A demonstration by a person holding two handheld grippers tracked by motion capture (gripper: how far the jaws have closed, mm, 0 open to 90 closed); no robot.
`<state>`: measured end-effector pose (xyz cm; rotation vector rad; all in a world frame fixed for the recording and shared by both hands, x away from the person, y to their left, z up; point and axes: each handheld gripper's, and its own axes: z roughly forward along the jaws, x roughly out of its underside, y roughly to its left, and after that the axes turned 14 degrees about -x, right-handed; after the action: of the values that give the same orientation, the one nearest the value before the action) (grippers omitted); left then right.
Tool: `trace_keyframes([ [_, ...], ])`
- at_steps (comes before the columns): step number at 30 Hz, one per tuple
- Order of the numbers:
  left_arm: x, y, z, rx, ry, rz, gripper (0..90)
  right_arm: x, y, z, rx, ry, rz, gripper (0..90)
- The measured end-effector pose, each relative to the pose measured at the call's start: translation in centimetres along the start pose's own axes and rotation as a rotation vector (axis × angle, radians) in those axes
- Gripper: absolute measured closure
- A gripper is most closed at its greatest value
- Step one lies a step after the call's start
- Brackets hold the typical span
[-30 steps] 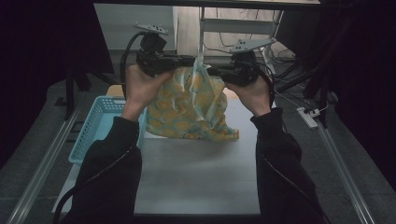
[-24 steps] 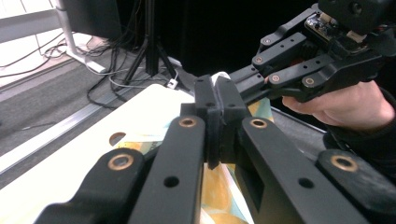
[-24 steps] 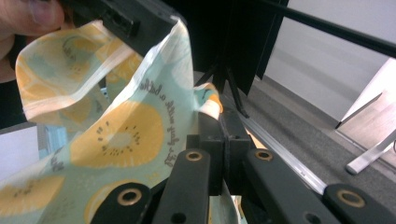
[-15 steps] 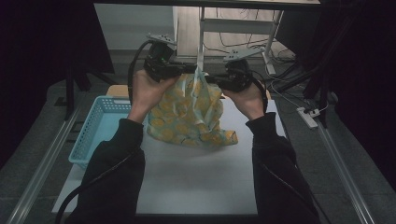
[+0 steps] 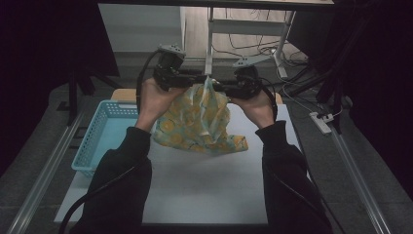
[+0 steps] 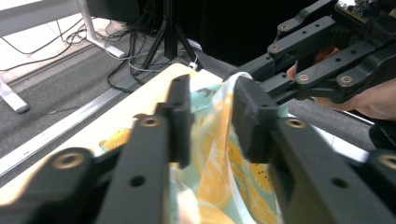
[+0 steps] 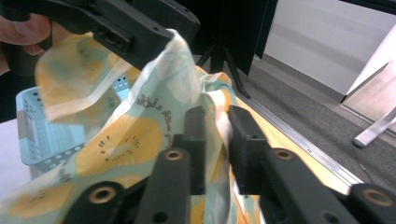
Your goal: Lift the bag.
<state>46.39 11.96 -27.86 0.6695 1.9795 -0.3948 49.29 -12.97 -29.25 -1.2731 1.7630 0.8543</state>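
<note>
Cloth (image 5: 197, 122), pale green with orange fruit print, hanging bunched over far middle of counter (image 5: 204, 190), lower folds resting on white surface. Top edge between fingers of left gripper (image 5: 195, 80) and right gripper (image 5: 219, 87), set close together above far edge. Both pairs just been opening: left fingers (image 6: 180, 119) spread, cloth loose between; right fingers (image 7: 194, 140) slightly parted, fold between, contact unclear. Blue basket (image 5: 104, 134) at left edge.
</note>
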Motion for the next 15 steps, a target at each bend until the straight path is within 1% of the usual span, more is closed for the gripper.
trace_keyframes([
  [2, 0.3, 0.1, -0.3, 0.003, -0.021, 0.011, 53.7, 0.2, 0.0, -0.1, -0.004, -0.005, 0.006, 70.0],
  [3, 0.5, 0.2, -0.5, -0.002, -0.032, 0.017, 50.2, 0.4, 0.0, -0.1, -0.001, -0.008, 0.003, 67.8],
  [5, 0.8, 0.2, -0.9, -0.008, -0.044, 0.035, 45.2, 0.6, 0.1, -0.1, -0.004, -0.012, 0.007, 63.2],
  [8, 1.4, 0.1, -1.2, -0.024, -0.04, 0.067, 36.5, 0.9, 0.2, -0.1, -0.011, -0.014, 0.017, 56.5],
  [10, 1.8, 0.1, -1.4, -0.046, -0.032, 0.089, 31.8, 1.2, 0.3, -0.1, -0.017, -0.011, 0.022, 52.2],
  [11, 2.1, 0.1, -1.5, -0.052, -0.031, 0.092, 29.7, 1.3, 0.4, -0.1, -0.015, -0.009, 0.021, 50.5],
  [12, 2.3, 0.1, -1.5, -0.047, -0.023, 0.089, 27.5, 1.4, 0.5, -0.1, -0.016, -0.012, 0.019, 48.8],
  [15, 3.2, 0.2, -1.7, -0.05, 0.001, 0.071, 21.0, 1.8, 0.7, -0.2, -0.018, -0.012, 0.021, 44.5],
])
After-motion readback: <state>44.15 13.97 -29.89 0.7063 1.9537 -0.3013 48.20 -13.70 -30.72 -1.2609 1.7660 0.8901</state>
